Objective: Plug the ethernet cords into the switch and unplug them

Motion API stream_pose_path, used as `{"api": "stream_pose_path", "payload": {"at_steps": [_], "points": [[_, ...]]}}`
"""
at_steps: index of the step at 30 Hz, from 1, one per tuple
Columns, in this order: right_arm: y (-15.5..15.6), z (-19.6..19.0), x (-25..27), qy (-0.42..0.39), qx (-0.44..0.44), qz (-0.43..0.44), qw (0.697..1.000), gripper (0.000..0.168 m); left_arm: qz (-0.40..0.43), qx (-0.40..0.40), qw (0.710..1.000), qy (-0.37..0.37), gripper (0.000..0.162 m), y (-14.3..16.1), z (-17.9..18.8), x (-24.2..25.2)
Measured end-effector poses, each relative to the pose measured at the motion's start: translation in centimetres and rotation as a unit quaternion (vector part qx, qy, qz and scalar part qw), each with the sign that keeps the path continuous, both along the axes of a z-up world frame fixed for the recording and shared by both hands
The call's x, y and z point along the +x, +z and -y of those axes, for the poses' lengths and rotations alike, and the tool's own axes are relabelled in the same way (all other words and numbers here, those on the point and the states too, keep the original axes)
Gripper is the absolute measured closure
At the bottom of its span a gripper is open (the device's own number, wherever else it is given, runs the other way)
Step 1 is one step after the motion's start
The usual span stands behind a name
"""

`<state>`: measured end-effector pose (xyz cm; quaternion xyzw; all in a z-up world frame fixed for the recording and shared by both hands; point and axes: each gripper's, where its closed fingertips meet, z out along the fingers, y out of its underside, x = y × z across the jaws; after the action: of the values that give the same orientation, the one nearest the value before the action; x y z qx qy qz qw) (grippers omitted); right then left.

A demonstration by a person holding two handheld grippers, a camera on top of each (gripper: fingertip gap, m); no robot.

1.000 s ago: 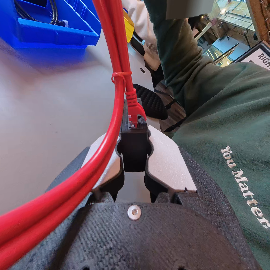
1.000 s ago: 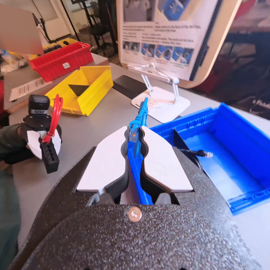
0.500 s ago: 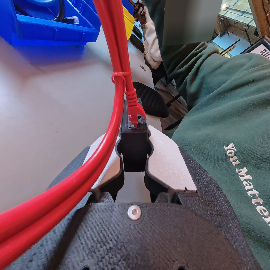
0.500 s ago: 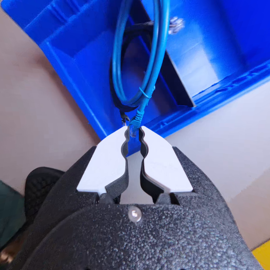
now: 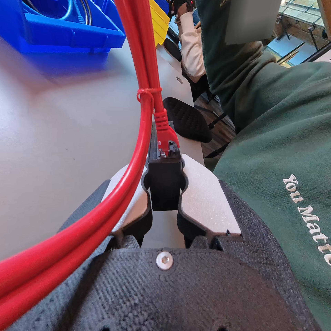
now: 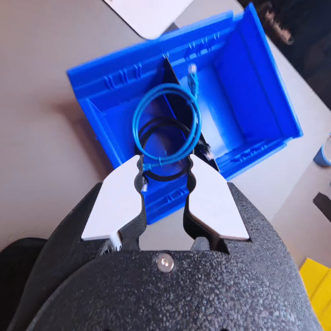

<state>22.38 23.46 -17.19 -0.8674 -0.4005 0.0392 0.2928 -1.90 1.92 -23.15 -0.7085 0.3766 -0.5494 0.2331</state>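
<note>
My left gripper (image 5: pixel 164 168) is shut on the black switch (image 5: pixel 164 186) and holds it above the grey table. A red ethernet cord (image 5: pixel 143 75), looped and tied, is plugged by its red connector (image 5: pixel 163 132) into a port on the switch's top face. My right gripper (image 6: pixel 163 163) is open and empty, pointing down over the blue bin (image 6: pixel 250 100). The coiled blue ethernet cord (image 6: pixel 166 121) lies in the bin on a black cord (image 6: pixel 161 176), just beyond my fingertips. The blue cord also shows in the left wrist view (image 5: pixel 71 12).
The bin has a black divider (image 6: pixel 172 75). A white stand base (image 6: pixel 148 16) lies beyond the bin. A yellow bin shows in the left wrist view (image 5: pixel 159 23) and at the right wrist view's lower right (image 6: pixel 318 286). A person's green sleeve (image 5: pixel 268 143) is at my left gripper's right. Left tips to right tips: about 35 cm.
My right gripper swung down over the blue bin, opened, and let the blue cord go; it now lies coiled in the bin. My left gripper still holds the switch with the red cord plugged.
</note>
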Motion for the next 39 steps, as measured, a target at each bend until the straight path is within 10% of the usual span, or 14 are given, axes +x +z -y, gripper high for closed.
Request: {"api": "stream_pose_path", "payload": {"at_steps": [1,7,16,29,39], "points": [[0.7,0.4,-1.6,0.021,0.022,-0.024,0.999,0.121,0.001,0.002,1.0,0.003,0.133,0.0,-0.1,0.0],[2.7,7.9,-13.2,0.177,0.036,-0.208,0.961,0.125,0.004,0.018,0.999,0.033,0.133,0.0,-1.2,-0.2],[-2.6,18.0,-25.7,0.311,-0.127,-0.338,0.879,0.139,-0.01,0.036,0.999,0.021,0.133,-0.5,-0.6,0.3],[-4.6,20.2,-27.5,0.363,-0.198,-0.334,0.847,0.151,-0.072,-0.001,0.997,-0.018,0.133,-2.7,0.8,0.4],[-6.0,20.9,-27.3,0.38,-0.078,-0.332,0.86,0.152,-0.121,-0.031,0.992,-0.024,0.131,-4.4,1.6,0.4]]}}
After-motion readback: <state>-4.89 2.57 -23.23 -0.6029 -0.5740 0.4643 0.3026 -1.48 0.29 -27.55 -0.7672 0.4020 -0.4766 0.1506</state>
